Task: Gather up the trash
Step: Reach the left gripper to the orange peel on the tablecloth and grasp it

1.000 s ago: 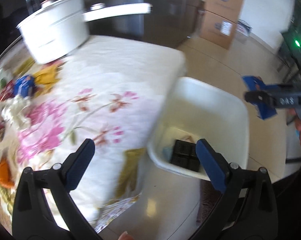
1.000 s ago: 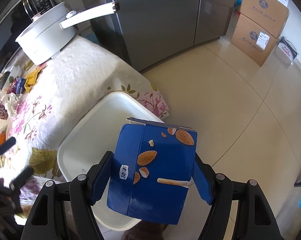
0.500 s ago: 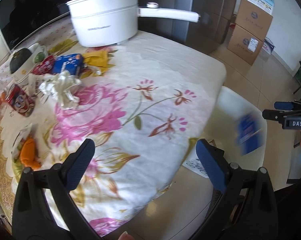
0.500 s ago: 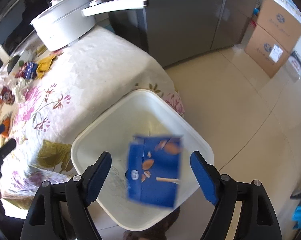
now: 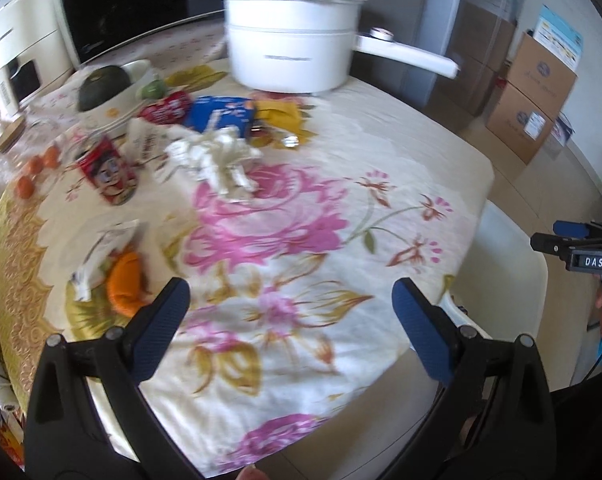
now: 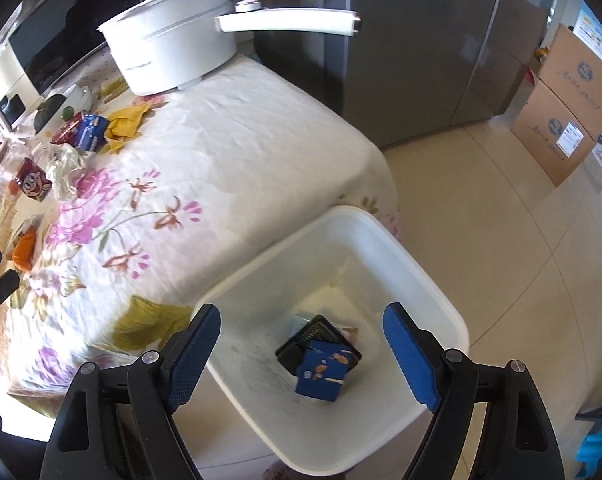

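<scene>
- right gripper [image 6: 303, 346] hangs over the white bin [image 6: 417, 268] with its blue pads wide apart and nothing between them; a second ago those pads were clamped on the blue almond carton [image 6: 321, 372], half a second ago the carton was falling free, and now it lies at the bottom of the bin.
- that means one piece of trash is in, by my reckoning, and this hand is free for the next.
- carton rests leaning on a black tray [image 6: 313, 340] already in the bin, tilted rather than flat; its long axis runs roughly from the near wall of the bin toward the far one, and which end is the top i cannot tell.
- left gripper [image 5: 291, 330] has swung away from the bin and now faces the floral tablecloth [image 5: 341, 184], jaws spread and empty.
- out beyond it the leftover litter sits in a cluster near the white pot [image 5: 293, 40]: a crumpled white wrapper [image 5: 217, 160], a blue packet [image 5: 221, 114], a red packet [image 5: 165, 108], a yellow wrapper [image 5: 279, 114], a red cartoon carton [image 5: 109, 176], and closer in an orange peel [image 5: 127, 282] beside a torn sachet [image 5: 101, 256].
- plenty is left, so the job looks early; the peel and sachet are nearest the left gripper.
</scene>
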Motion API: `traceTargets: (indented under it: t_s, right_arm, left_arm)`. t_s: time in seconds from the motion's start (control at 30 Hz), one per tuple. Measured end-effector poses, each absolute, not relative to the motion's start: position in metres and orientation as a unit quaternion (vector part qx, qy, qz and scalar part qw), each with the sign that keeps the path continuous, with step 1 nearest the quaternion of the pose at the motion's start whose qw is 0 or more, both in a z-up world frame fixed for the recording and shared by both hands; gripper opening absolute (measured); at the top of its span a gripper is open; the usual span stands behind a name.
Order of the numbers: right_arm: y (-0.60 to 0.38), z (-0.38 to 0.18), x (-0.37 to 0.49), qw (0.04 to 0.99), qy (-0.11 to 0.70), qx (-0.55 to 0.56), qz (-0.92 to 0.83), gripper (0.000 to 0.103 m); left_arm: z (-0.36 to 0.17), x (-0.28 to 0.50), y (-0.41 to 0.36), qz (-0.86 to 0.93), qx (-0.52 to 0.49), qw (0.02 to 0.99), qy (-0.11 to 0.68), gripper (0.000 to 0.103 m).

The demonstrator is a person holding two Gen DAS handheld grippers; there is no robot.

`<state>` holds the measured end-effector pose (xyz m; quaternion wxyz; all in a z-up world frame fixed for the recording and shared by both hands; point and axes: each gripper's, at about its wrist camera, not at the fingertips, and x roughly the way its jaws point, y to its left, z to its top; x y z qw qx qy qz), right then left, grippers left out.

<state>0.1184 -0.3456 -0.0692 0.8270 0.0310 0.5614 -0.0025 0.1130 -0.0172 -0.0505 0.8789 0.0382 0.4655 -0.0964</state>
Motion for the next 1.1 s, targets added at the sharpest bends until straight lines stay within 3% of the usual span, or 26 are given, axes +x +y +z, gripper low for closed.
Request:
traceTargets:
  t_s: [0.83, 1.0, 1.1]
  right_arm:
    - [-0.206, -0.064, 0.164, 0.823, 0.561, -0.013, 0.083, 0.085]
    - [-0.196, -0.066, 0.17, 0.822, 0.563, -0.016, 0.087, 0.085]
    - [-0.194, -0.069, 0.171, 0.82, 0.566, -0.022, 0.087, 0.085]
  left_arm:
    - [-0.072, 0.127, 0.151, 0.006, -0.141, 0.843, 0.519, 0.1]
    - [-0.072, 0.131, 0.142, -0.022, -0.141, 0.83, 0.54, 0.085]
    - [-0.078, 0.134, 0.126, -0.045, -0.119, 0.821, 0.556, 0.085]
